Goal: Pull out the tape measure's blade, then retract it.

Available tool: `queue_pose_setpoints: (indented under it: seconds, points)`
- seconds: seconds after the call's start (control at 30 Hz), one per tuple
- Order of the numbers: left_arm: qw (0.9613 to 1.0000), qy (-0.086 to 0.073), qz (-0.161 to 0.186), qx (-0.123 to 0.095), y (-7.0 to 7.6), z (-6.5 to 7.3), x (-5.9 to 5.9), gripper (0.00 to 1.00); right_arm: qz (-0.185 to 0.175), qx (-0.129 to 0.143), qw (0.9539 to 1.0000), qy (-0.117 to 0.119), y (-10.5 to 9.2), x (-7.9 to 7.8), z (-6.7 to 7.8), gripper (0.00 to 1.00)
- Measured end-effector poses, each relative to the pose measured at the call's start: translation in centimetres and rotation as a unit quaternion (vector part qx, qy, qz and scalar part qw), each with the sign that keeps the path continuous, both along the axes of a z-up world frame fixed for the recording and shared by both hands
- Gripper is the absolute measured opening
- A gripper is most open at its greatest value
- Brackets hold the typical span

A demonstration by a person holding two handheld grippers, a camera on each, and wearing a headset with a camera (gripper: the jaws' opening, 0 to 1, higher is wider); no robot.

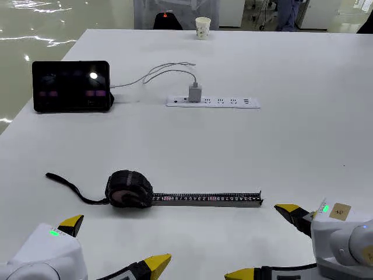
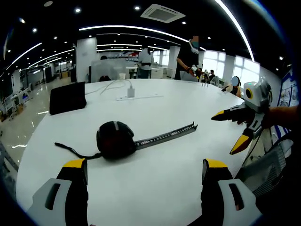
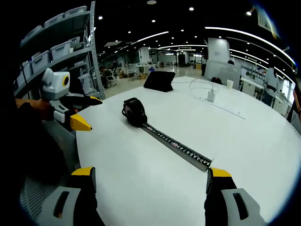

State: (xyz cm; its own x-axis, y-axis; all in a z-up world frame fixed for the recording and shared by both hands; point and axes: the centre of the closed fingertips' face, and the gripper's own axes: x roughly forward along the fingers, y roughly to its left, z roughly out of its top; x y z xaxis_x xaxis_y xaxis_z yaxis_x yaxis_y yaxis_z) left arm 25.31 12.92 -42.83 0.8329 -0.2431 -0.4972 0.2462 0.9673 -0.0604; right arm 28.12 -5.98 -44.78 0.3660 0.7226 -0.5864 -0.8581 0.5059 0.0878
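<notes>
Tape measure [image 1: 129, 189]: black, round-cased, on white table [image 1: 291, 128]; dark marked blade [image 1: 207, 199] out toward 3 o'clock.
Left gripper [image 1: 114, 242]: jaws apart, empty, 7 o'clock of case.
Right gripper [image 1: 263, 241]: jaws apart, empty, 5 o'clock.
Right gripper view: grey shelf bins [image 3: 61, 47] at 10 o'clock.

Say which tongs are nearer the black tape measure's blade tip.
Right. The right tongs sit just short of the blade tip; the left tongs sit near the black round case.

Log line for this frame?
blade: out, flat on table | tape measure case: on table, ungripped | left tongs: open, clear | right tongs: open, near blade tip
</notes>
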Motion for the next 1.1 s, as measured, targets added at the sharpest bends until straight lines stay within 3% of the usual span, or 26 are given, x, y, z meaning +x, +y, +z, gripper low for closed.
queue_pose_setpoints:
  seconds: [0.63, 1.1]
  points:
    - [0.9999, 0.004, 0.012, 0.002, 0.5, -0.7, 1.8, 0.99, 0.053, -0.023, 0.9983, 0.012, -0.7, 1.2, -1.1, 0.95]
    - [0.9998, 0.006, 0.015, 0.008, 0.8, -1.1, 3.2, 0.99, 0.093, -0.044, 0.9945, 0.019, -1.0, 2.0, -1.9, 0.93]
